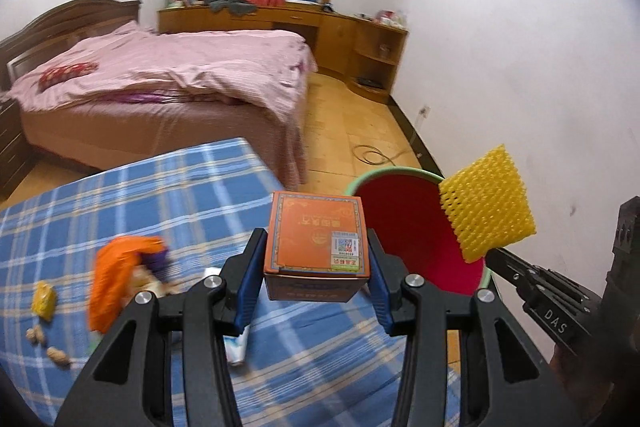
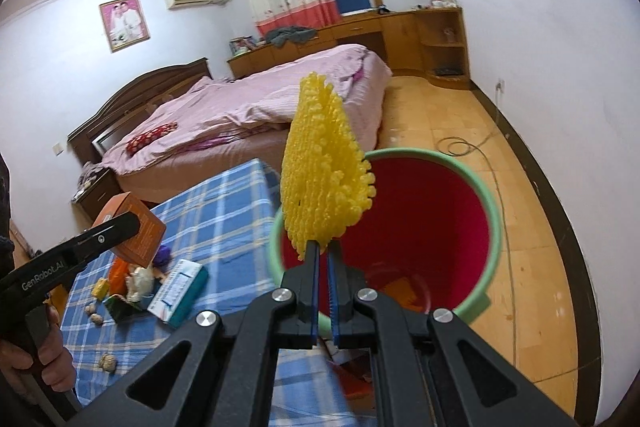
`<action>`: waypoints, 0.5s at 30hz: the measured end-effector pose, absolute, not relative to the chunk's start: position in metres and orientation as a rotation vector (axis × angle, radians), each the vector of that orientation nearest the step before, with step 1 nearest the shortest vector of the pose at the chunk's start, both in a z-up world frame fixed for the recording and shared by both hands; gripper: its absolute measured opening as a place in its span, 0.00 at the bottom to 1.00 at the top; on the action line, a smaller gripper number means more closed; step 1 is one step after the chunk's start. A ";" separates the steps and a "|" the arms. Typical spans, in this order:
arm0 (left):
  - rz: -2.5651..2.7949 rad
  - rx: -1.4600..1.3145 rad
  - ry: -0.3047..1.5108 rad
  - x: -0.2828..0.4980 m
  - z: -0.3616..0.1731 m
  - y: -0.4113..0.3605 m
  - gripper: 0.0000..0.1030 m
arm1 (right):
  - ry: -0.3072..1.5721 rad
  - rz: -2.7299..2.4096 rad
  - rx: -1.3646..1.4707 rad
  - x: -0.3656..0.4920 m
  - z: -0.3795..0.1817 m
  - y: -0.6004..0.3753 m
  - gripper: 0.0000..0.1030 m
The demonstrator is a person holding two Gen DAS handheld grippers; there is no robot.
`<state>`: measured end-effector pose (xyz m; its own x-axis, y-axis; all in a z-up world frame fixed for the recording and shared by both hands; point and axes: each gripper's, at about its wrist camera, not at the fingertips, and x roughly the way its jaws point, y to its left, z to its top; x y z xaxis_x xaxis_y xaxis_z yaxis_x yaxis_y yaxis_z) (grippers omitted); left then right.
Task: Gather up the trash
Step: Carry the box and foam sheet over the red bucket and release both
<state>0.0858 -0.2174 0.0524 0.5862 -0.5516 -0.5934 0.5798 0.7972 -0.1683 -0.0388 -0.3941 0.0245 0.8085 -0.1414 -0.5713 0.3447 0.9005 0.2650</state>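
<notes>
My left gripper is shut on an orange cardboard box, held above the blue checked tablecloth near its right edge. The same orange box shows at the left of the right wrist view. My right gripper is shut on the lower edge of a yellow foam net, which stands up over the near rim of the green bin with a red liner. In the left wrist view the yellow foam net hangs over the bin, at the right gripper tip.
Trash lies on the table: an orange wrapper, a yellow packet, peanut shells, a tube and a white and teal carton. A pink bed stands behind. A cable lies on the wooden floor.
</notes>
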 end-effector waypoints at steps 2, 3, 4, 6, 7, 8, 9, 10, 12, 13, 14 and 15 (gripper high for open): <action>-0.685 0.061 0.680 0.086 0.049 -0.233 0.46 | 0.579 -0.282 0.383 -0.042 0.020 -0.405 0.05; -0.700 0.071 0.685 0.087 0.046 -0.242 0.46 | 0.583 -0.289 0.389 -0.042 0.017 -0.410 0.05; -0.711 0.077 0.688 0.088 0.045 -0.248 0.46 | 0.586 -0.295 0.393 -0.042 0.015 -0.413 0.05; -0.731 0.093 0.695 0.087 0.041 -0.264 0.46 | 0.596 -0.311 0.406 -0.043 0.008 -0.422 0.05; -0.741 0.100 0.699 0.088 0.038 -0.271 0.46 | 0.603 -0.322 0.413 -0.042 0.004 -0.428 0.05; -0.750 0.107 0.703 0.089 0.035 -0.277 0.46 | 0.608 -0.328 0.418 -0.042 0.002 -0.431 0.05; -0.760 0.114 0.709 0.090 0.031 -0.285 0.46 | 0.615 -0.336 0.425 -0.041 -0.002 -0.436 0.05; -0.767 0.120 0.713 0.091 0.028 -0.290 0.46 | 0.619 -0.340 0.429 -0.041 -0.004 -0.439 0.05; -0.788 0.136 0.726 0.095 0.021 -0.302 0.46 | 0.632 -0.353 0.440 -0.040 -0.011 -0.447 0.05; -0.795 0.143 0.731 0.095 0.018 -0.307 0.46 | 0.637 -0.359 0.445 -0.040 -0.014 -0.451 0.06; -0.804 0.153 0.739 0.097 0.014 -0.313 0.46 | 0.645 -0.365 0.452 -0.039 -0.018 -0.455 0.06; -0.808 0.157 0.744 0.097 0.013 -0.316 0.46 | 0.651 -0.367 0.455 -0.038 -0.021 -0.457 0.06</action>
<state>0.0968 -0.3157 0.0127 0.4562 -0.5997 -0.6574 0.7051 0.6943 -0.1441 -0.0382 -0.4572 -0.0211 0.7382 -0.1830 -0.6493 0.4609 0.8397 0.2874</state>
